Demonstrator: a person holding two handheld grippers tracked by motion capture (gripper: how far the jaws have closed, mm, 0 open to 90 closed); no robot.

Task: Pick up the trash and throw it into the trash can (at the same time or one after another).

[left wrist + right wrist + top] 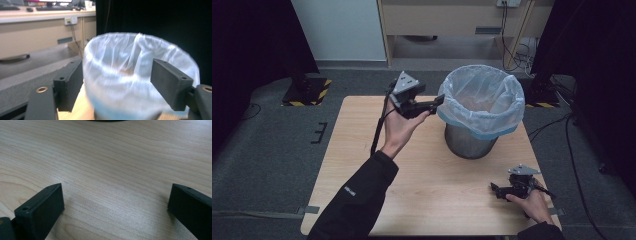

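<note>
Pale wood table (427, 200) on grey carpet (267, 150), lined bin (479, 107), left claw (439, 100) released, right claw (496, 190) released

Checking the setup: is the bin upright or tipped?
Upright. The bin stands on its base on the table, its bag folded over the rim, mouth facing up.

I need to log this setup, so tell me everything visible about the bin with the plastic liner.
The round grey metal-looking bin stands upright on the light wooden table, toward its far right. A translucent white plastic liner, with a bluish band at its lower edge, is folded over the rim and hangs crinkled outside. The open left gripper points at its rim; whether they touch cannot be told.
</note>
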